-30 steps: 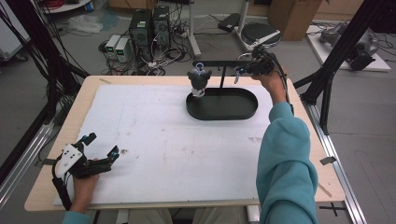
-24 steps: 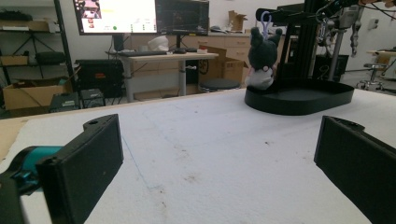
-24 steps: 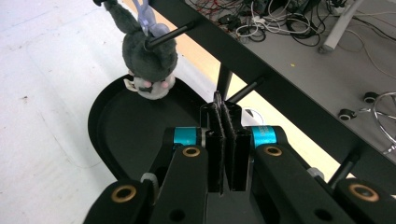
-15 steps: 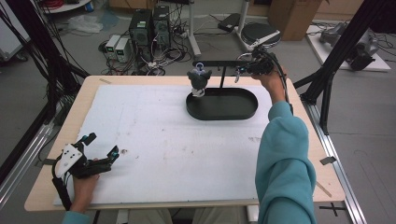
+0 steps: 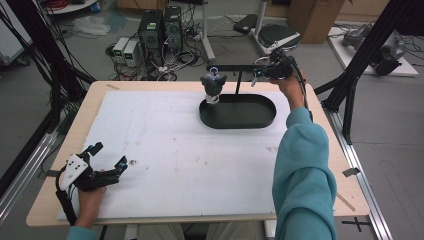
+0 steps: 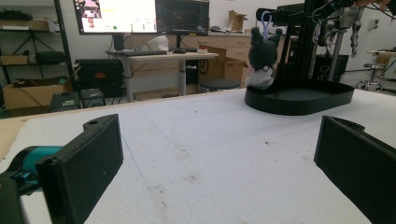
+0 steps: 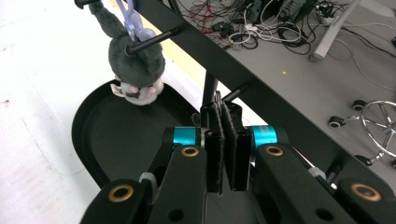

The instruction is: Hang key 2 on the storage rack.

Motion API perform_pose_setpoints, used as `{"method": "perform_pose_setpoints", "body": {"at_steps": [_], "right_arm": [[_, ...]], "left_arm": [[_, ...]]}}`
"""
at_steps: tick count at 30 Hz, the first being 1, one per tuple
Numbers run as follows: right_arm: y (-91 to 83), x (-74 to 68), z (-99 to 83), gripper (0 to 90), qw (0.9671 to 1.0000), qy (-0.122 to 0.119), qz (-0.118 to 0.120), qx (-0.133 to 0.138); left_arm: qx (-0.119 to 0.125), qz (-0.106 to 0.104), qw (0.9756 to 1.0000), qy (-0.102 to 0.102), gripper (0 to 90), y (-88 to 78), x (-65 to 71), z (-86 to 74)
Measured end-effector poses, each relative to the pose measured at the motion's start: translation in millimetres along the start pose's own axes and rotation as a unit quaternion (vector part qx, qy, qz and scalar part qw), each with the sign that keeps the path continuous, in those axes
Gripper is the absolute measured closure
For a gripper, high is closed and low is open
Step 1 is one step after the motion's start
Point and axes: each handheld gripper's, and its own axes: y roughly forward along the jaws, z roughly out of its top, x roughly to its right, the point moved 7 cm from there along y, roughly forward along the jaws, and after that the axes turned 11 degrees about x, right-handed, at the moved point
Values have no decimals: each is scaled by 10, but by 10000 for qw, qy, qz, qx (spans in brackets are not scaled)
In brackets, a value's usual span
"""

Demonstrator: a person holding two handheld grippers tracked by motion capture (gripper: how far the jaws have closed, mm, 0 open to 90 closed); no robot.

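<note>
A grey plush toy (image 5: 213, 86) (image 6: 261, 58) (image 7: 135, 65) hangs by a pale purple clip (image 7: 130, 21) from a peg on a black horizontal bar (image 5: 232, 67) (image 7: 224, 51). The bar stands on a post over a black oval tray (image 5: 240, 121) (image 7: 88, 126) at the far middle of the table. My right gripper (image 5: 257, 74) (image 7: 223, 109) is held at the bar's right end, close to a bare peg (image 7: 236, 91), jaws shut together. Whether something thin is pinched between them I cannot tell. My left gripper (image 5: 109, 155) (image 6: 219, 154) rests open at the front left, with nothing between its jaws.
A white sheet (image 5: 190, 150) covers most of the wooden table. Black frame posts (image 5: 360, 55) stand at both sides. Computers and tangled cables (image 5: 160, 35) lie on the floor beyond the far edge. A metal carabiner (image 6: 318, 29) hangs near the bar.
</note>
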Motion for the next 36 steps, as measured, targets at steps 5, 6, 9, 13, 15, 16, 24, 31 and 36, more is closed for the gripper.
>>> {"method": "perform_pose_setpoints", "body": {"at_steps": [5,6,9,13,15,16,24,31,36], "right_arm": [[4,1,-2,857,10000,0,-13,2],[0,4,2,853,10000,28,8,34],[-16,18,4,838,10000,46,-14,68],[-34,18,7,827,10000,47,-44,73],[-51,18,27,816,9999,30,-52,140],[-60,14,36,795,9998,49,-53,176],[-202,-75,106,364,9954,442,-32,853],[-500,-252,214,6,9802,695,-147,1846],[-742,-401,150,6,9734,717,-35,2176]], "left_arm": [[-3,-2,10000,2,17,-1,0,0],[-1,0,10000,2,17,0,0,0],[-5,0,10000,3,17,-1,-1,0],[-8,-2,10000,2,17,-1,0,0],[-8,1,10000,4,17,-1,1,0],[-9,-2,10000,3,17,-2,1,0],[10,3,10000,-9,17,-1,-1,1],[2,10,10000,-13,17,-2,-3,1],[2,-1,10000,3,17,-1,1,1]]}}
